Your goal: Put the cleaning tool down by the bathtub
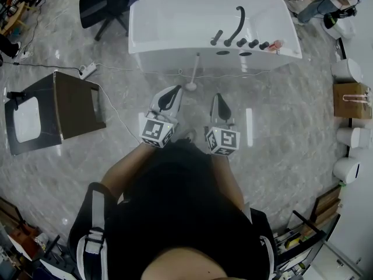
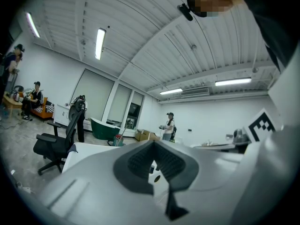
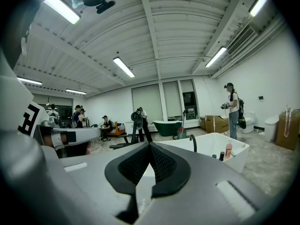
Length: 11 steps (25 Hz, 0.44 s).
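The white bathtub [image 1: 175,22] stands at the top of the head view, with a black faucet [image 1: 238,25] and knobs on its rim. The cleaning tool [image 1: 193,74], a thin white stick on a round base, stands on the floor against the tub's front wall. Both grippers hover side by side just short of it. My left gripper [image 1: 169,95] [image 2: 153,146] looks shut and holds nothing. My right gripper [image 1: 220,105] [image 3: 149,149] is shut and holds nothing. The right gripper view shows the tub [image 3: 234,156] and faucet [image 3: 193,142] ahead.
A black chair [image 1: 102,7] stands left of the tub. A dark cabinet with a white basin [image 1: 55,109] sits at the left, a power strip [image 1: 87,70] and cable near it. White toilets [image 1: 348,70] and a cardboard box [image 1: 351,100] line the right. People stand further off.
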Motion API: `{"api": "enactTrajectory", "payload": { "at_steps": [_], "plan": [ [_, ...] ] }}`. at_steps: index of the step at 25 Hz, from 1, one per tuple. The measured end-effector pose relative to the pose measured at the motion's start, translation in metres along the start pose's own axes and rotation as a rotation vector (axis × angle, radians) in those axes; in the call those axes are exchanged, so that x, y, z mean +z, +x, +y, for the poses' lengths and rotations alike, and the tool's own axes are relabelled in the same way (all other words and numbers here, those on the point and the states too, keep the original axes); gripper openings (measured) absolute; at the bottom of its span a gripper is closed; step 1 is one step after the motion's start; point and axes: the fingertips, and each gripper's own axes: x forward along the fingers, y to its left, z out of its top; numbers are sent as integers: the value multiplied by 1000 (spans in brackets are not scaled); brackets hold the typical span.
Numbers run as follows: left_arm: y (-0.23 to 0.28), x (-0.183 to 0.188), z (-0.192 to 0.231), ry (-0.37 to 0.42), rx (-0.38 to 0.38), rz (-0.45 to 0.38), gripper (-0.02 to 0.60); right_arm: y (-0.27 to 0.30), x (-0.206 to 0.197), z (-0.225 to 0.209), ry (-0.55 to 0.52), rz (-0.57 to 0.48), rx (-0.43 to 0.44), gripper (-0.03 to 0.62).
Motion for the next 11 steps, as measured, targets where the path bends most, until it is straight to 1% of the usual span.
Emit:
{"api": "enactTrajectory", "payload": {
  "at_steps": [11],
  "plan": [
    [-2, 2, 9, -5, 9, 3, 8, 5, 3, 6, 16, -6, 3, -2]
  ]
}}
